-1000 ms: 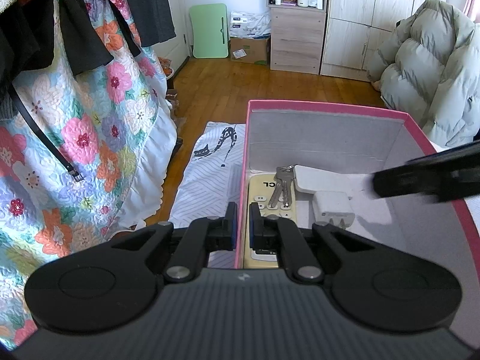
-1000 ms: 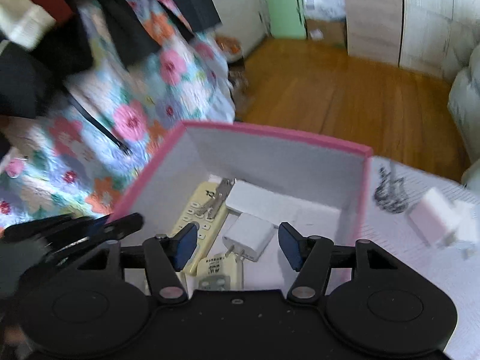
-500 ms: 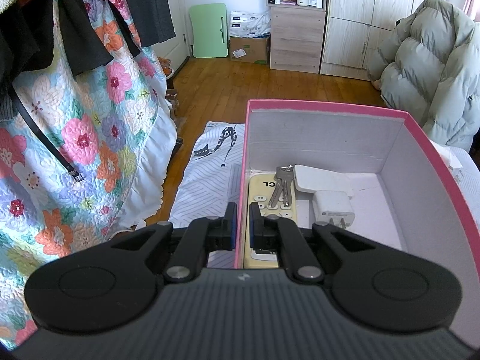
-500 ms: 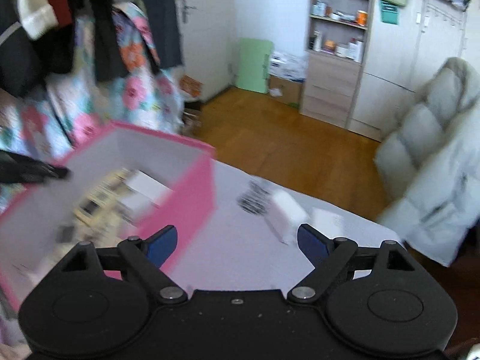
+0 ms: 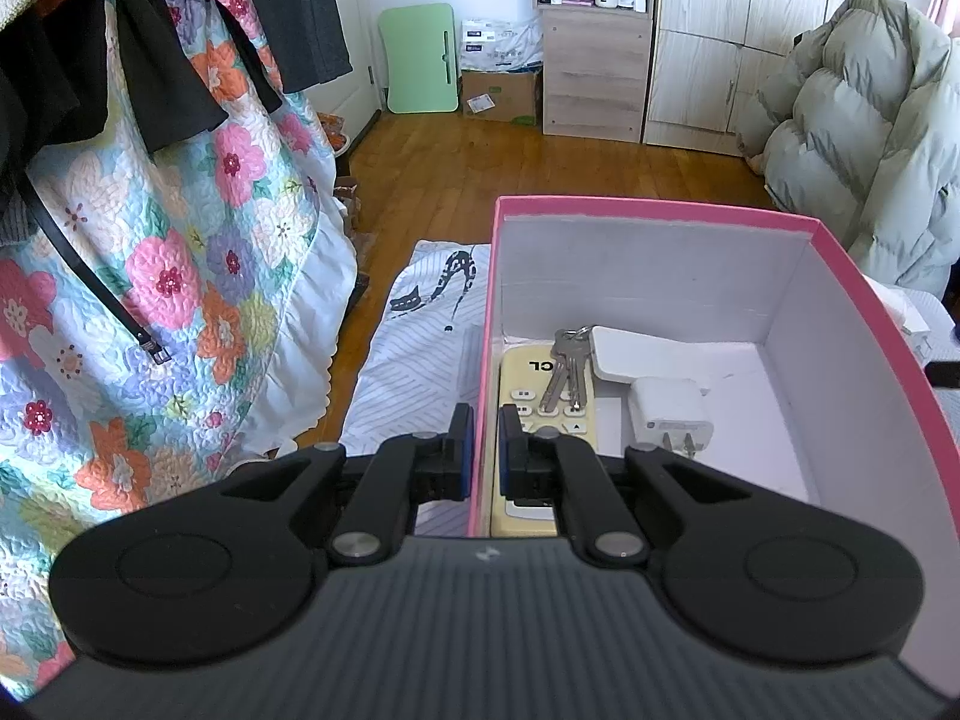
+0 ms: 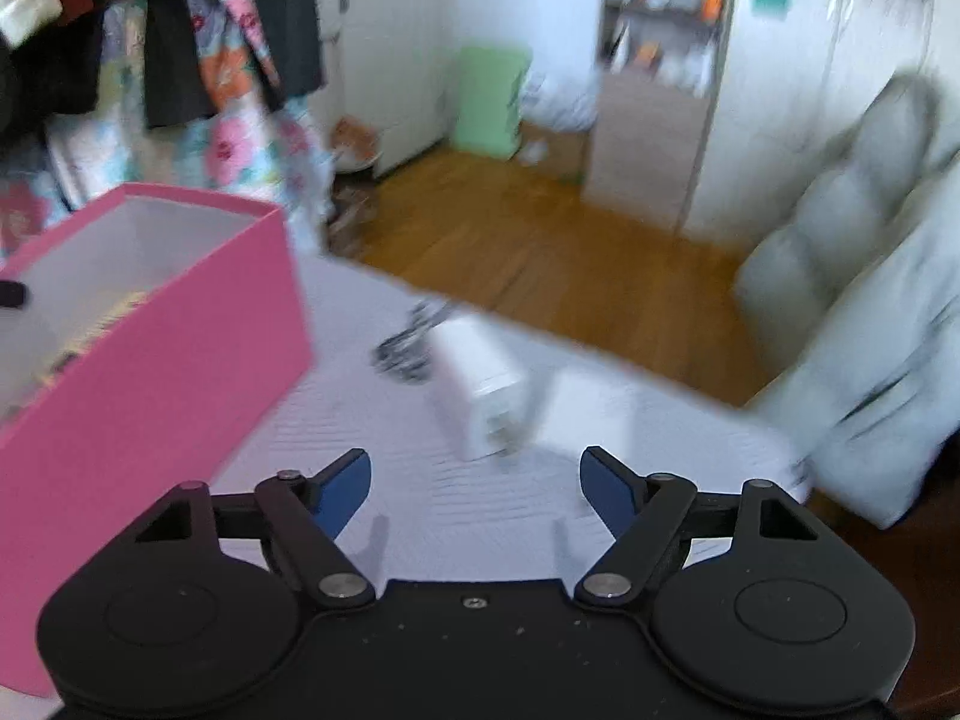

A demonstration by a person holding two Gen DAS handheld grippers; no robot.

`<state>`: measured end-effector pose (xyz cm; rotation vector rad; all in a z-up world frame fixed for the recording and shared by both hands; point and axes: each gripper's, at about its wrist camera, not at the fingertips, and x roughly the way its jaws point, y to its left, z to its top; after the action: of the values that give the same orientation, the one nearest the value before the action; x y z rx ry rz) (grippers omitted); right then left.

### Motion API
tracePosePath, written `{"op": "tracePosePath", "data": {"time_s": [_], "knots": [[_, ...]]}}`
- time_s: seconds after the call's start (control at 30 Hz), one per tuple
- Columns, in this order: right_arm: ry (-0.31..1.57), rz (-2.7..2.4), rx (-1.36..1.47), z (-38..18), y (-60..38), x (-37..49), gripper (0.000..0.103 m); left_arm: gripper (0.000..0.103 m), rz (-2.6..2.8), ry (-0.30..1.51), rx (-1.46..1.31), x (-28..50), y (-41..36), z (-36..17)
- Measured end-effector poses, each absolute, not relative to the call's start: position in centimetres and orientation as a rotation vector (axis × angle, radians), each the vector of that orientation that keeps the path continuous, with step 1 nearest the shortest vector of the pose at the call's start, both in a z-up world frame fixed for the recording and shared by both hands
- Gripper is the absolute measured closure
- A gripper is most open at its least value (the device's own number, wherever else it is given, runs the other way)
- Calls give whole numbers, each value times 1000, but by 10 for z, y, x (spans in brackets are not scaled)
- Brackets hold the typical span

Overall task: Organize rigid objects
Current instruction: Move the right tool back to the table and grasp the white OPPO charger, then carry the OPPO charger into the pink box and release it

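Note:
A pink box (image 5: 648, 207) with white inner walls stands on the pale striped bed cover. Inside lie a cream remote (image 5: 528, 384), a bunch of keys (image 5: 564, 372), a flat white block (image 5: 642, 354) and a white plug charger (image 5: 672, 414). My left gripper (image 5: 485, 441) is shut on the box's left wall. In the right wrist view the pink box (image 6: 180, 360) is at left. My right gripper (image 6: 474, 471) hangs over the cover, its jaws closing with nothing between them. A white charger (image 6: 480, 396) lies just beyond its fingertips, with a dark metal bunch (image 6: 408, 342) behind it.
A flowered quilt (image 5: 180, 276) and dark clothes hang at left. A grey puffer coat (image 5: 864, 138) is heaped at right. Wood floor, a cabinet (image 5: 594, 66) and a green board (image 5: 420, 57) lie beyond the bed's edge. Another white item (image 6: 582, 414) sits right of the charger.
My right gripper has pulled out of the pink box and swung right over the bed cover toward the white charger, jaws wider than a second ago. The left gripper has kept still.

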<state>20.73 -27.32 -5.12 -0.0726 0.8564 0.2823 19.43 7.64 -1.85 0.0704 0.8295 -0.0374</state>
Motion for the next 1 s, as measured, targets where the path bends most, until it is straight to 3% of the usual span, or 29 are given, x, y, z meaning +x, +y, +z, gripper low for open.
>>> {"op": "tracePosePath", "data": {"time_s": [0.1,0.43,0.47,0.53,0.63,0.77,1.0], "knots": [[861,293,-7,-57,-269,221,22,98,-33,833,81,195,75,-18],[787,215,-193,-66,-236,254,23,98,-33,856,94,195,72,-20],[796,195,-191,-70,-237,259,25,98,-36,854,91,193,72,-19],[828,149,-190,-76,-238,267,44,98,-38,853,81,195,76,-19],[836,143,-136,-75,-240,260,62,98,-44,850,78,193,77,-18],[850,121,-34,-66,-246,244,68,98,-39,852,85,196,76,-18],[843,115,22,-57,-242,208,68,98,-29,841,81,195,77,-17]]}}
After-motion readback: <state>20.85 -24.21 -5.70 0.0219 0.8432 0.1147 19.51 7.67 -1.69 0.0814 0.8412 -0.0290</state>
